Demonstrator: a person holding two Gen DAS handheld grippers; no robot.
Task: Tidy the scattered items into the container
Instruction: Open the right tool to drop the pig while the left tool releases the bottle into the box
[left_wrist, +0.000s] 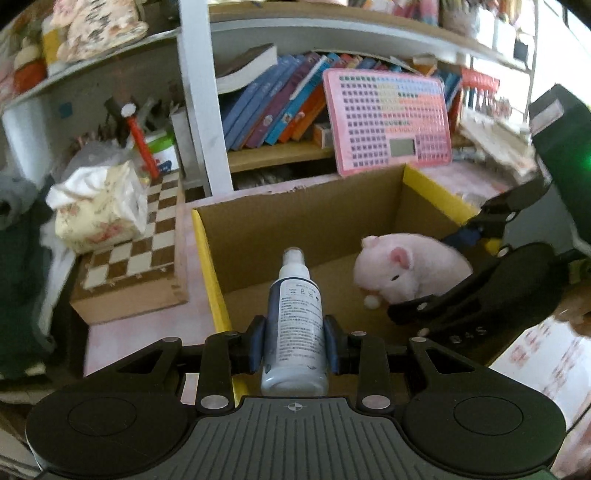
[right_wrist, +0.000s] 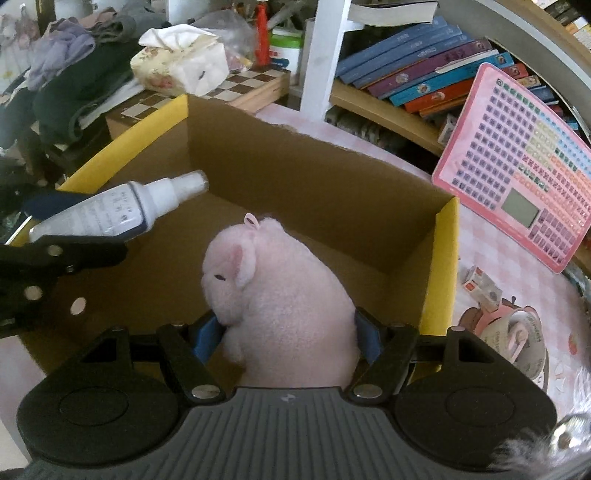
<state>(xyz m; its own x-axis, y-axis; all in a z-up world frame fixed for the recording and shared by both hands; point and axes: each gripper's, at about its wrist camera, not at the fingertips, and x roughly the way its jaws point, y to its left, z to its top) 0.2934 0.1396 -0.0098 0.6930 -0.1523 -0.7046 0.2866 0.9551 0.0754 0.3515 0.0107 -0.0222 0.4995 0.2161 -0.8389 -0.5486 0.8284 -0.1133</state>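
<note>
While each hand-held gripper clamps its item, spray bottle (left_wrist: 295, 325) left, plush pig (right_wrist: 280, 295) right, bookshelves (left_wrist: 280, 107) back the pink tablecloth (right_wrist: 495, 251).

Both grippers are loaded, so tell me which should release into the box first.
Right, probably. Its gripper holds the pink plush pig already down inside the cardboard box, while the left gripper holds the spray bottle nearer the box's near edge.

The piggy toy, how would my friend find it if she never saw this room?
Look for the big cardboard box with yellow edges, in front of the bookshelf. The piggy toy is over the open box, squeezed between the right gripper. It is the only soft, fluffy pink thing; the spray bottle beside it, in the left gripper, is hard, white and blue.
</note>
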